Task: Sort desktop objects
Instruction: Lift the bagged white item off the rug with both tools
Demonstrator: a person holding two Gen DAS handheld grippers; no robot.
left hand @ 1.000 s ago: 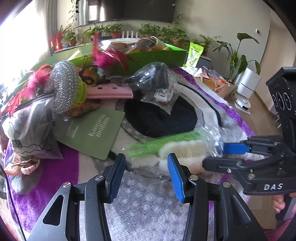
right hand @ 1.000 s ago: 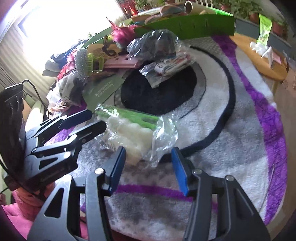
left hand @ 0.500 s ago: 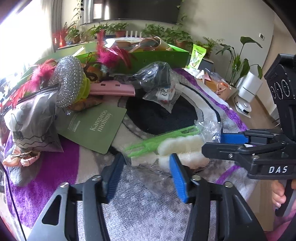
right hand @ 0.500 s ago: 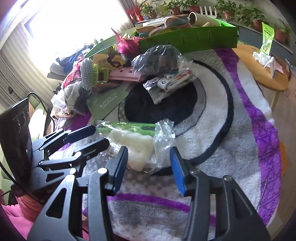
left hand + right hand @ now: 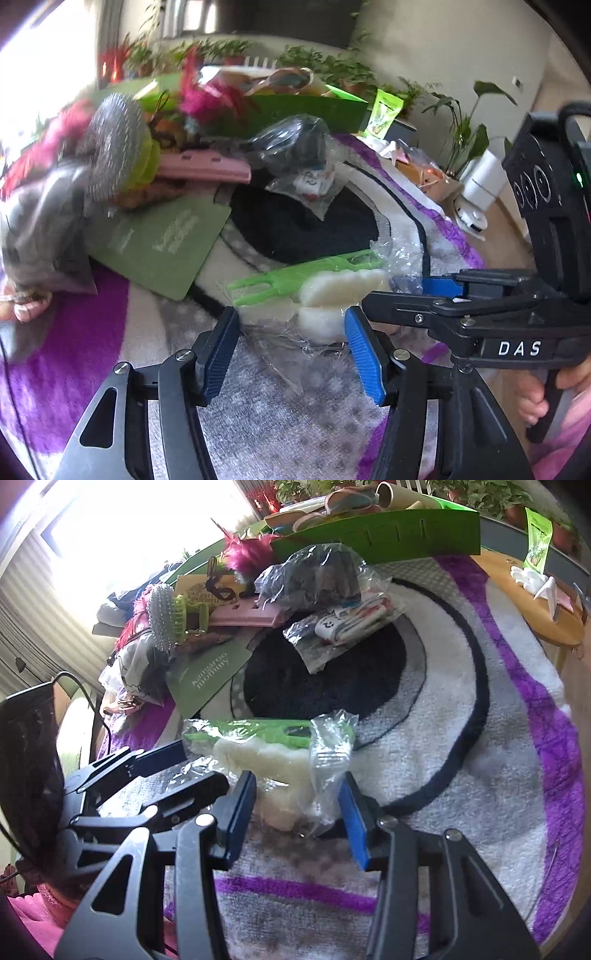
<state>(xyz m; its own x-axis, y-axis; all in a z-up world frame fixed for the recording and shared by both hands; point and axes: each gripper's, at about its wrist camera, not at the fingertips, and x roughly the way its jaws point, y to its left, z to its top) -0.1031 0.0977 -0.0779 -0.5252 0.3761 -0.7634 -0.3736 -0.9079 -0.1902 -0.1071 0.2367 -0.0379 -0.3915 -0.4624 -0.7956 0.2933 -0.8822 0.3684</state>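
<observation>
A clear plastic bag holding a green plastic handle and white sponge pads lies on the patterned rug. It also shows in the right wrist view. My left gripper is open, its blue fingers on either side of the bag's near end. My right gripper is open too, straddling the bag's crumpled end from the other side. Each gripper shows in the other's view: the right one and the left one, both open at the bag.
A pile lies behind on the rug: a green booklet, a pink case, a steel scourer, bagged dark items, a small printed packet, pink feathers. A green box stands at the back. A round wooden table is at right.
Both grippers have moved closer to the bagged sponges, so the bag now sits between each pair of fingers. Both stay open. The bag has not visibly shifted.
</observation>
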